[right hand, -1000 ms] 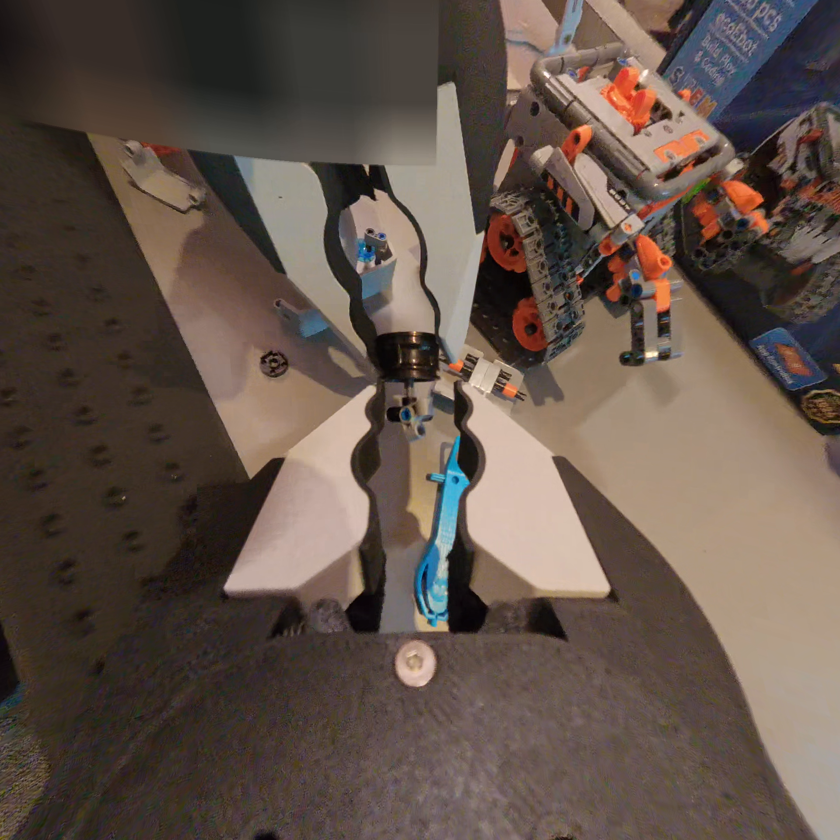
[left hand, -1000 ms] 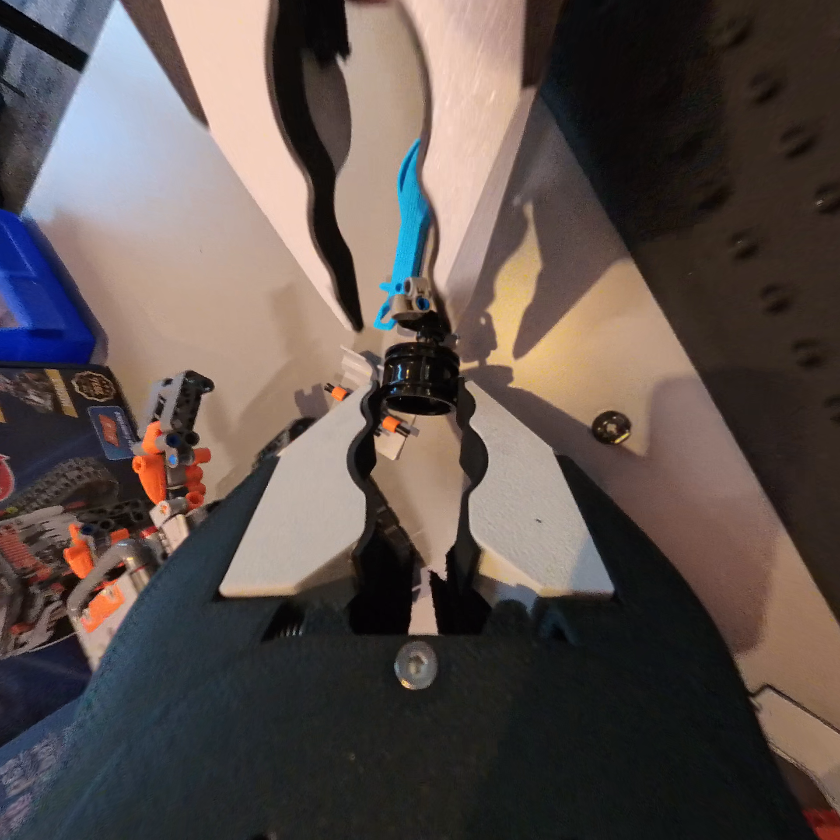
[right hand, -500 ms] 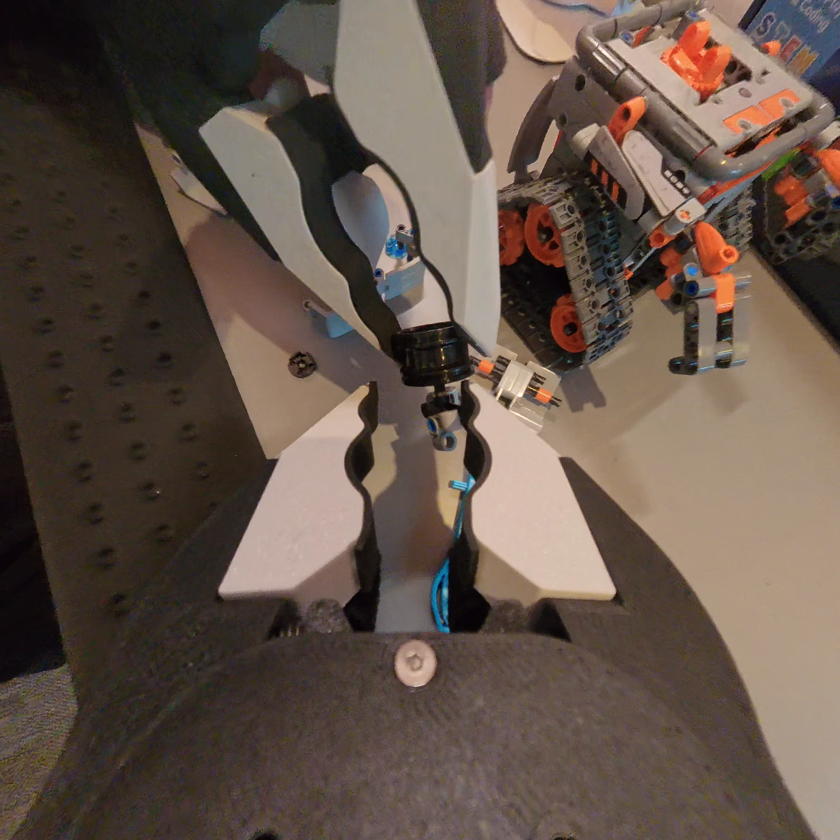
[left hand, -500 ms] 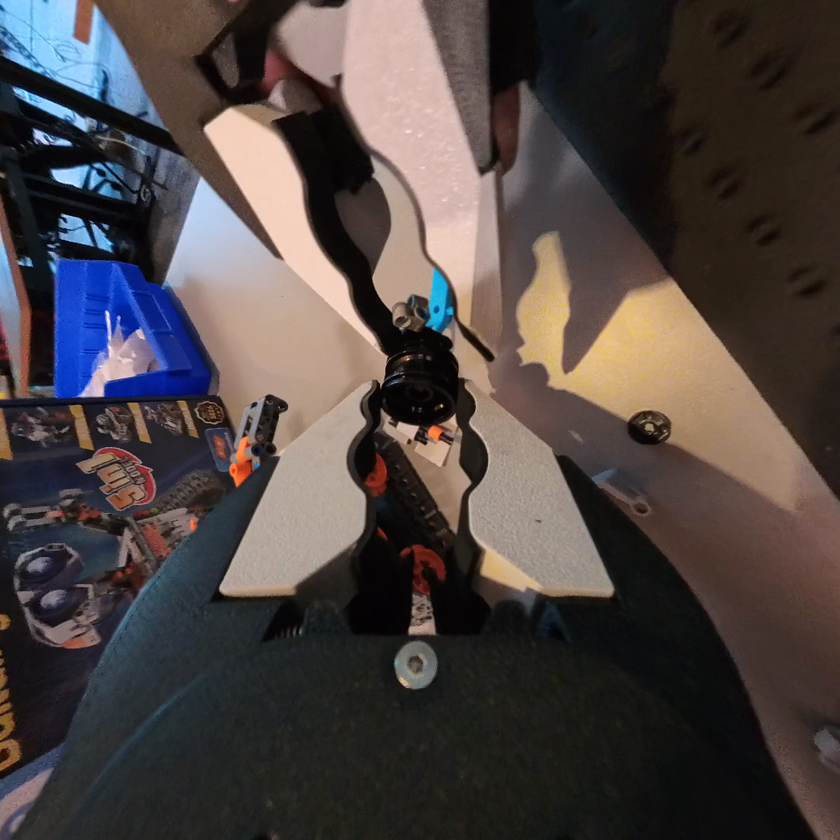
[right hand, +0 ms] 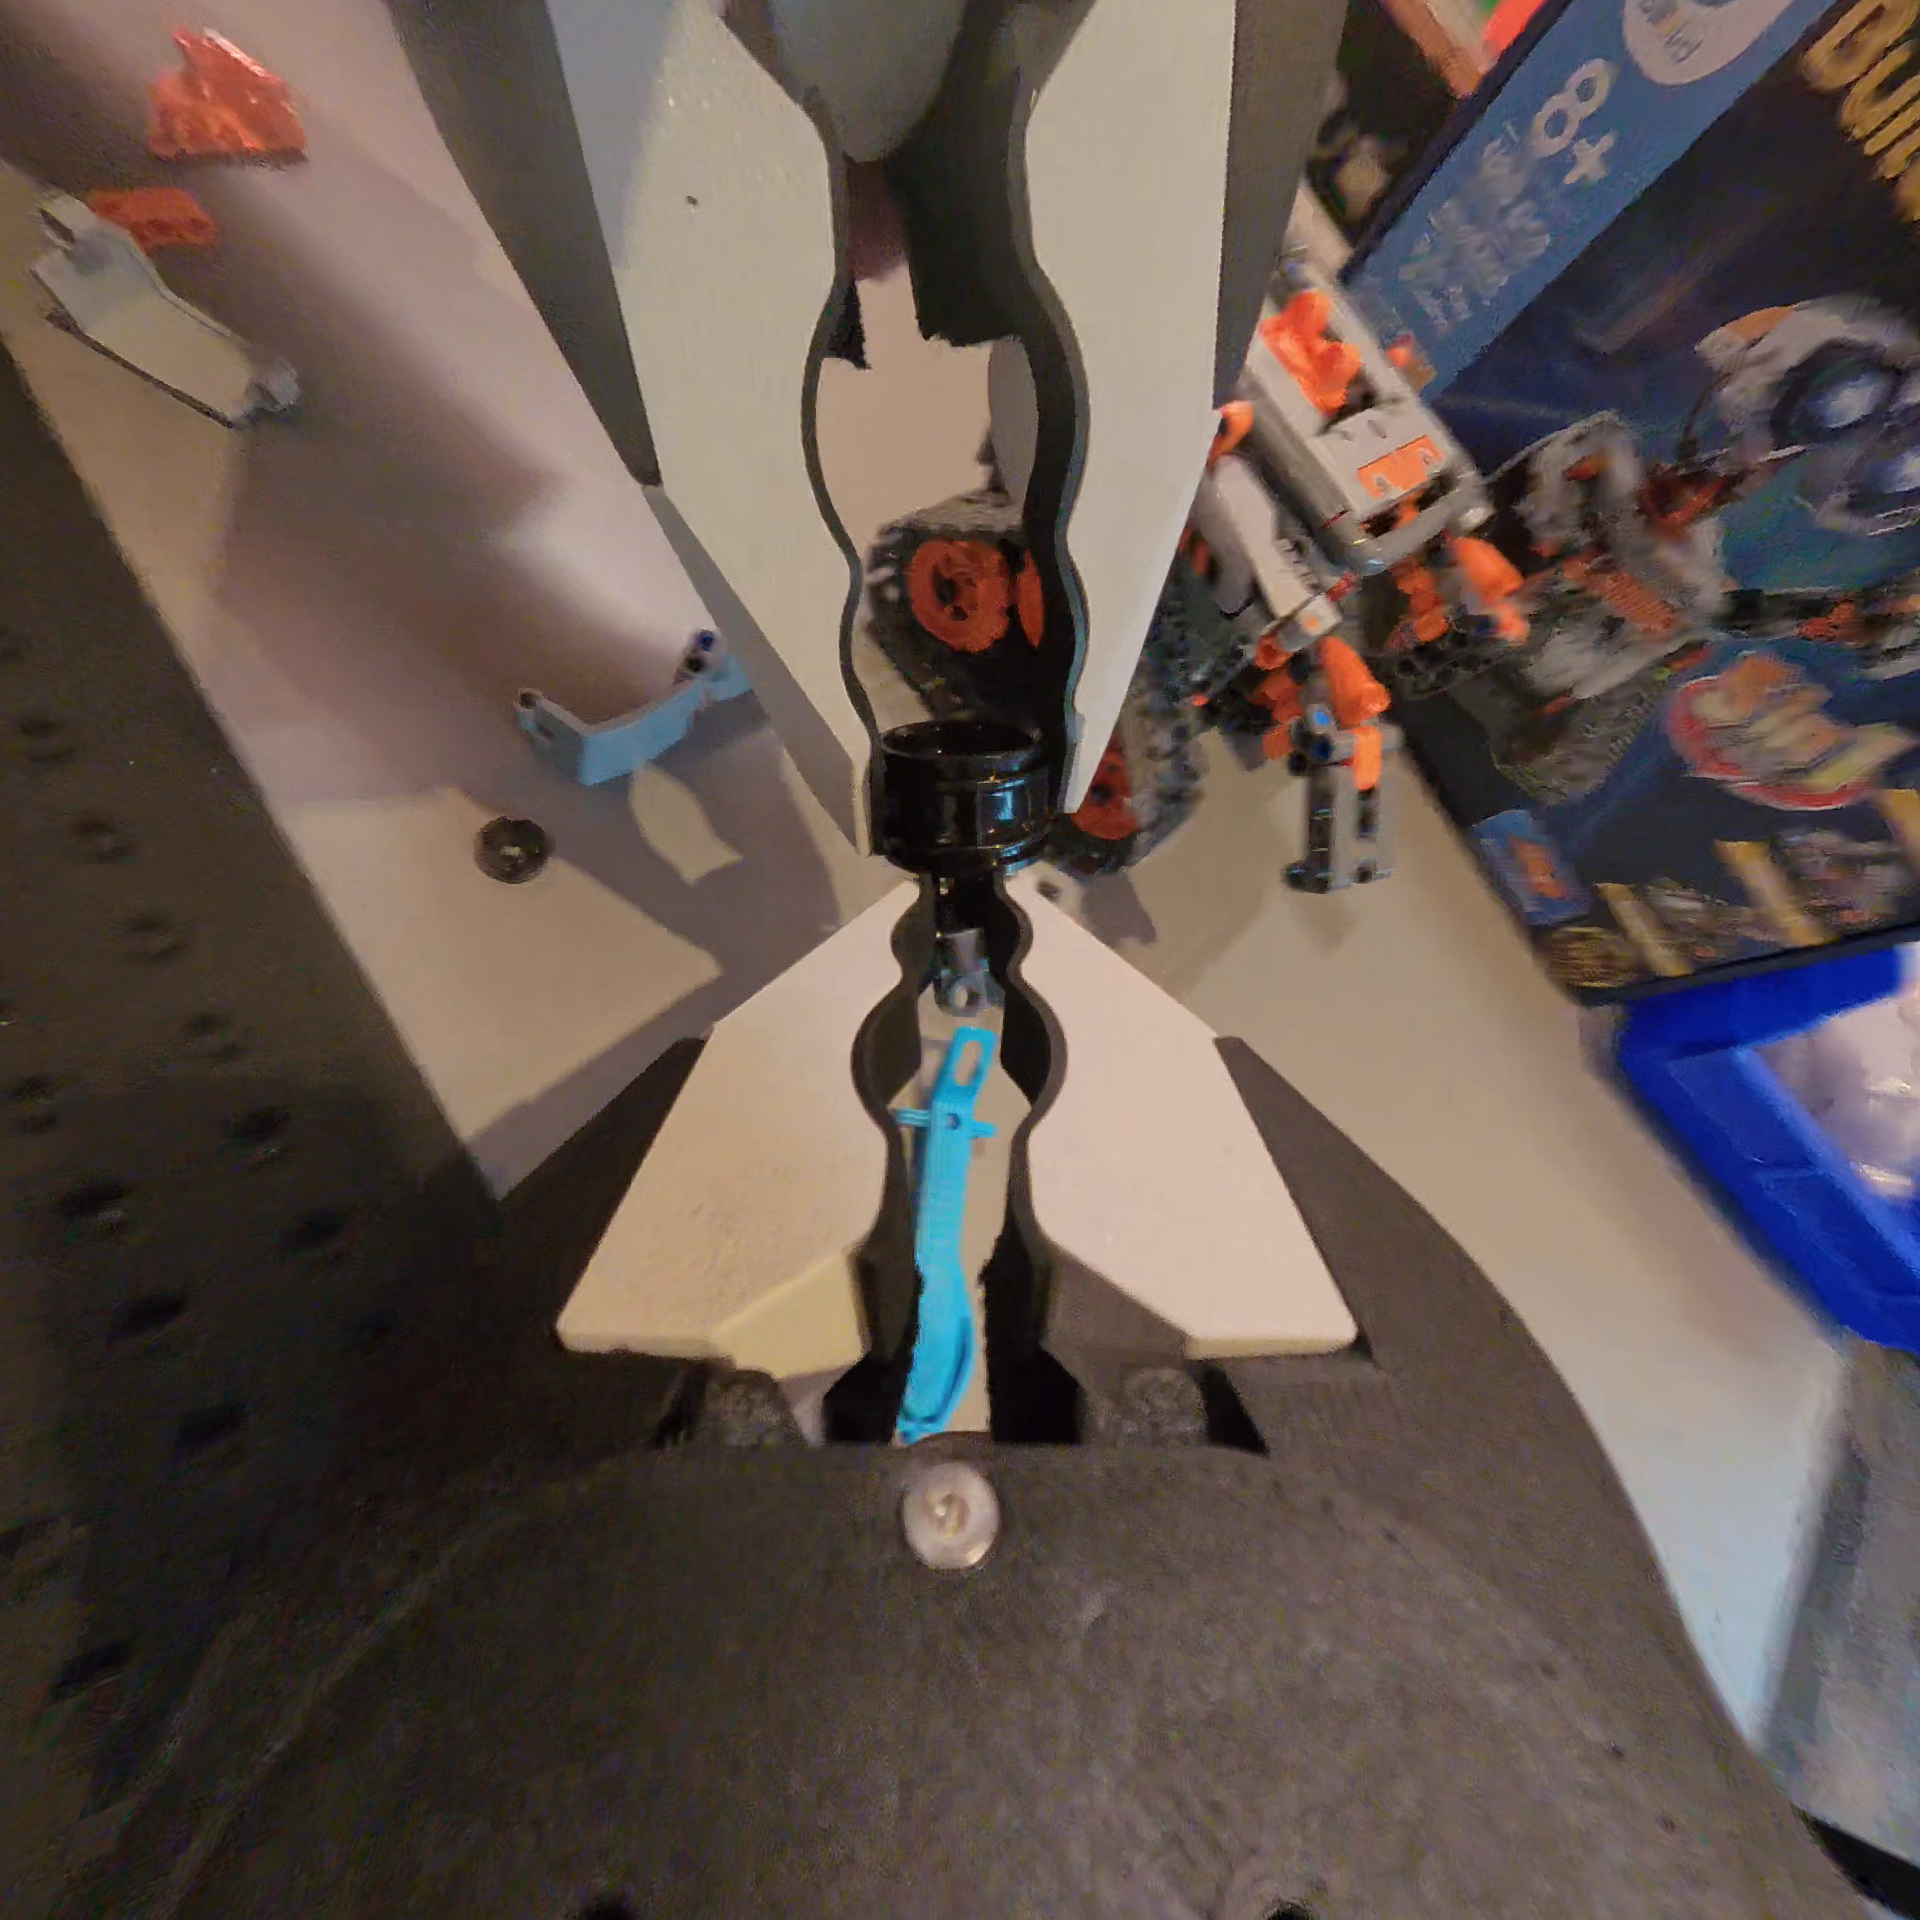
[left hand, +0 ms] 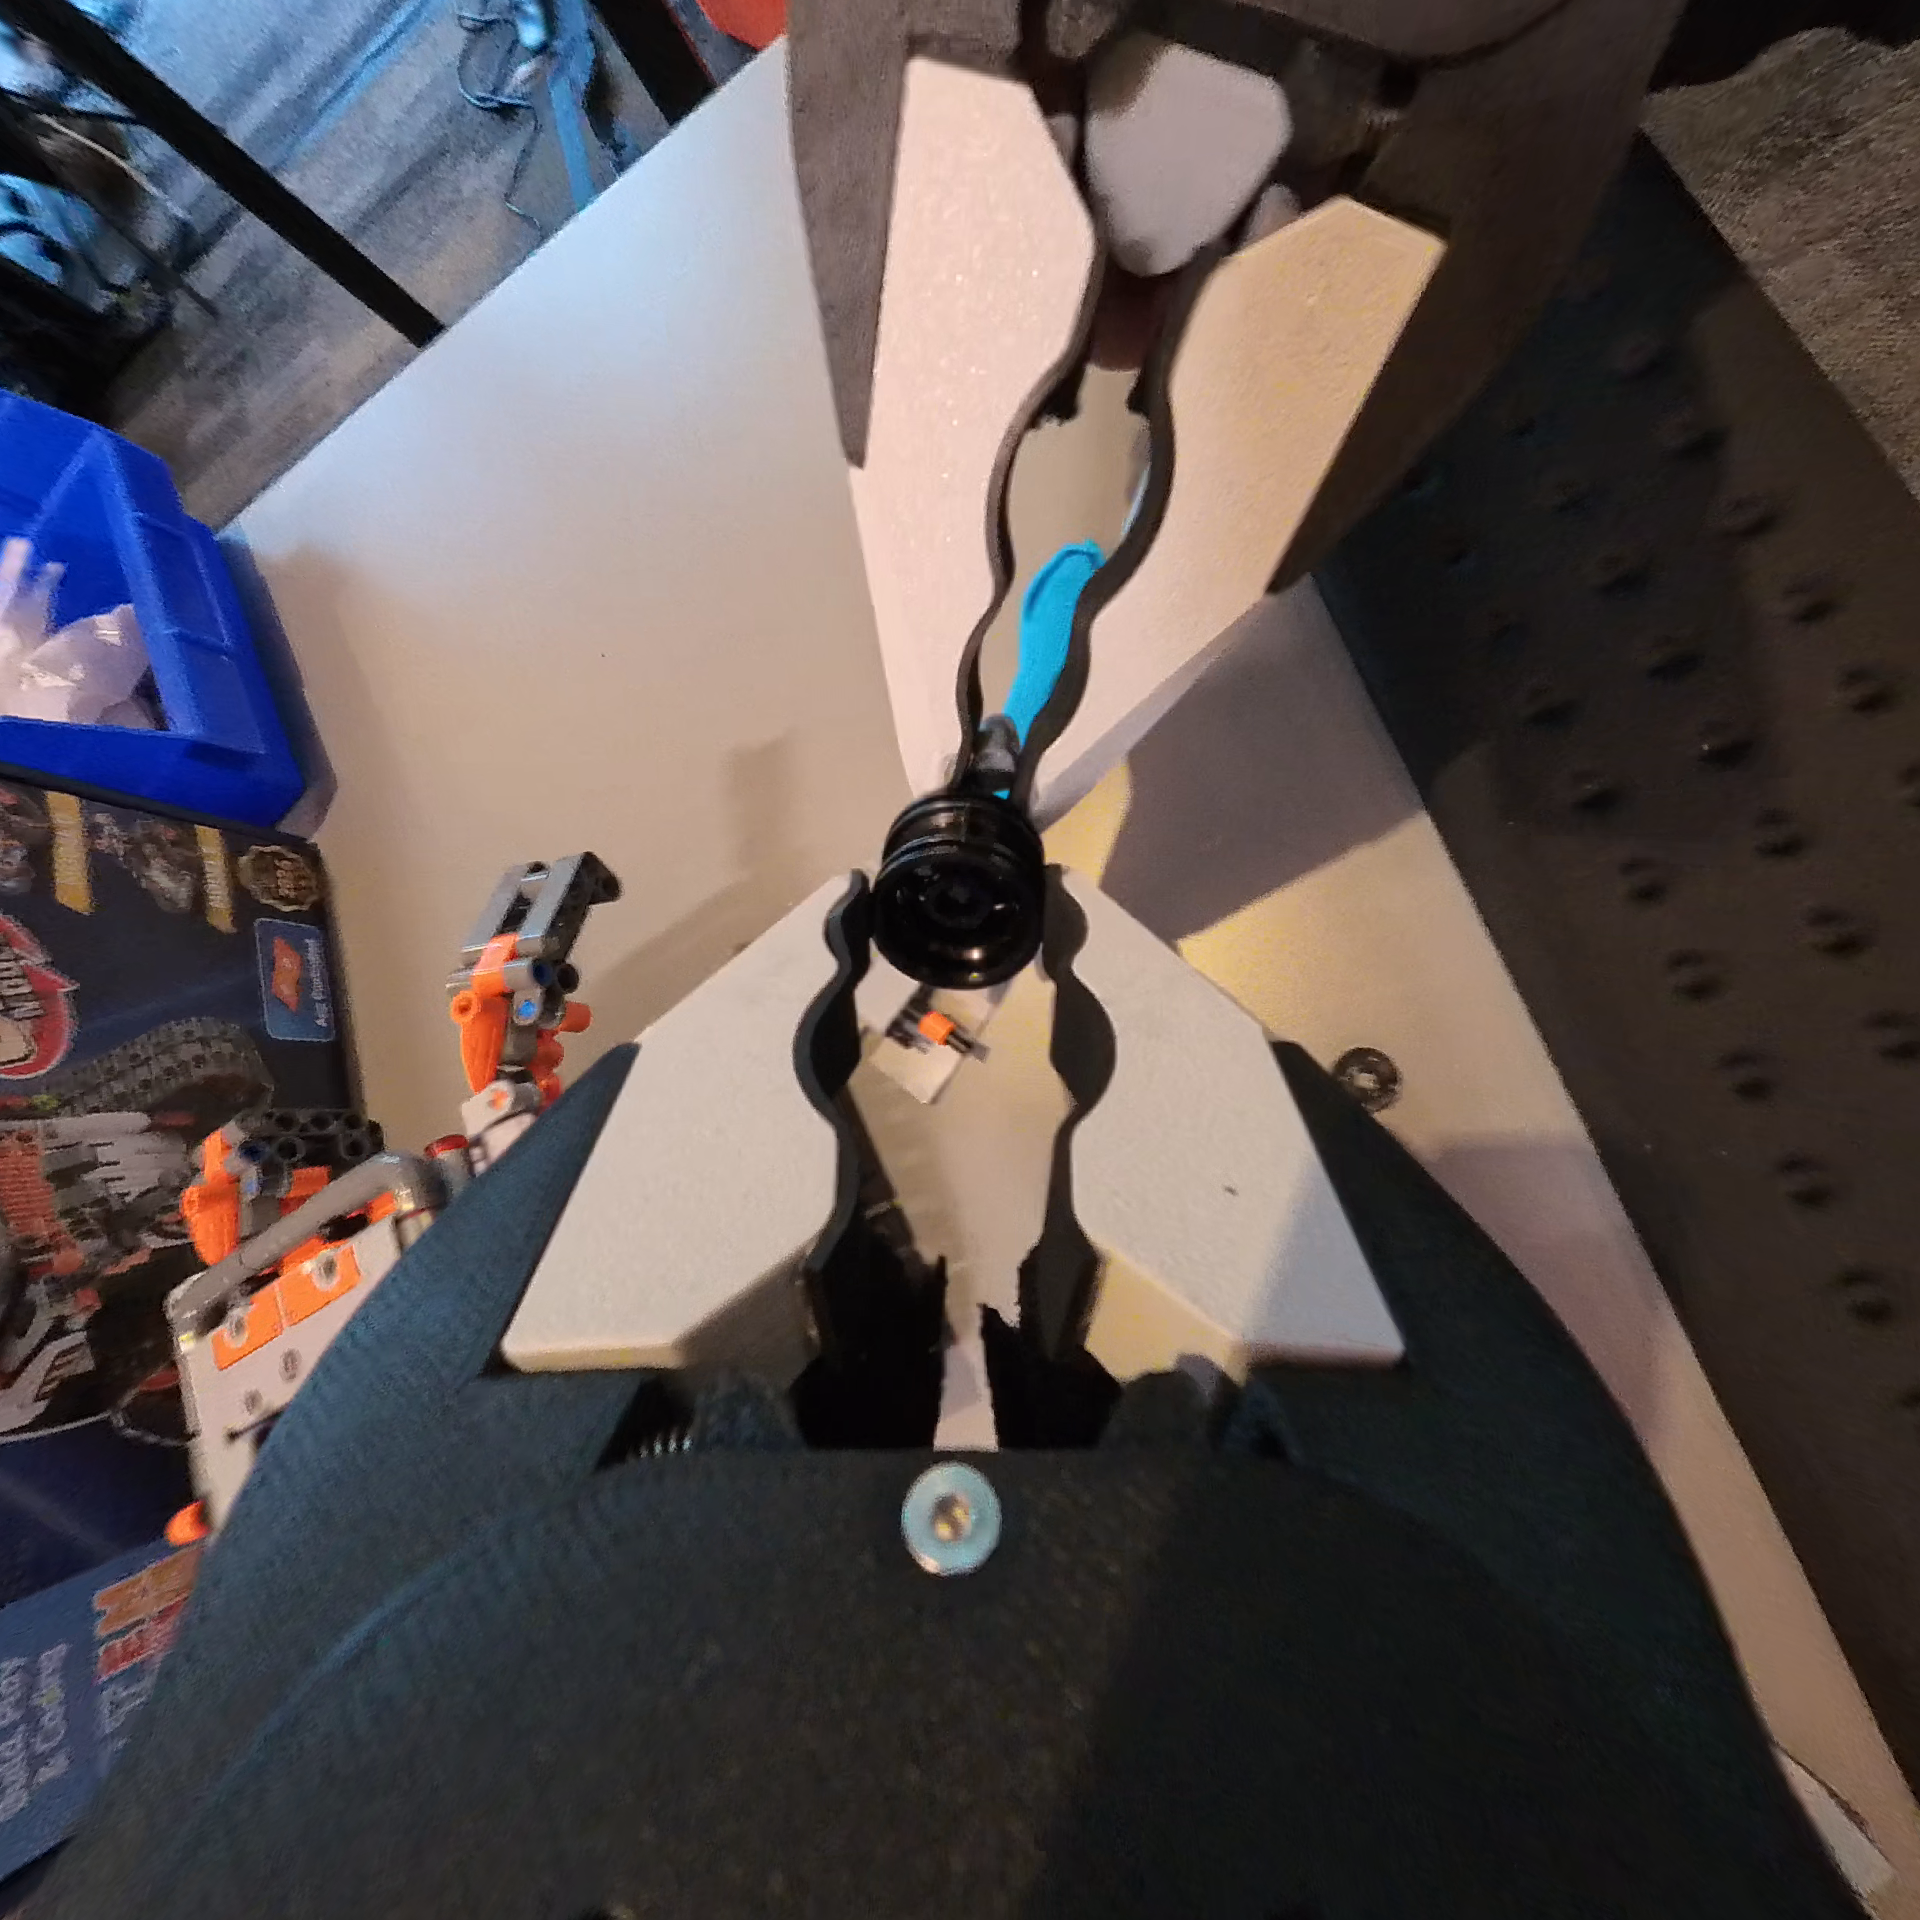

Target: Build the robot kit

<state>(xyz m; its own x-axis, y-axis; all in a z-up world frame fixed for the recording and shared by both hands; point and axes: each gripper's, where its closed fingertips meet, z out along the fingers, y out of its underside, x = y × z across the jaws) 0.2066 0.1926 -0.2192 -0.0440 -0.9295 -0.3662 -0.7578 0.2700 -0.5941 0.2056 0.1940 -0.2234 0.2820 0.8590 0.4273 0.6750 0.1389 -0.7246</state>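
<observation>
Two grippers meet: left gripper (left hand: 954, 914) pinches glossy black wheel (left hand: 956, 906); right gripper (right hand: 961, 940) clamps blue blade (right hand: 940, 1226).

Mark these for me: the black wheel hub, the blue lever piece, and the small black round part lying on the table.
black wheel hub (left hand: 956, 906), left wrist view, on its open face.
blue lever piece (right hand: 940, 1236), right wrist view, mid-shaft.
small black round part (right hand: 510, 848), right wrist view, on its centre.

black wheel (left hand: 956, 906) | blue blade (right hand: 940, 1236) | robot (right hand: 1340, 540) seemingly grey-orange
</observation>
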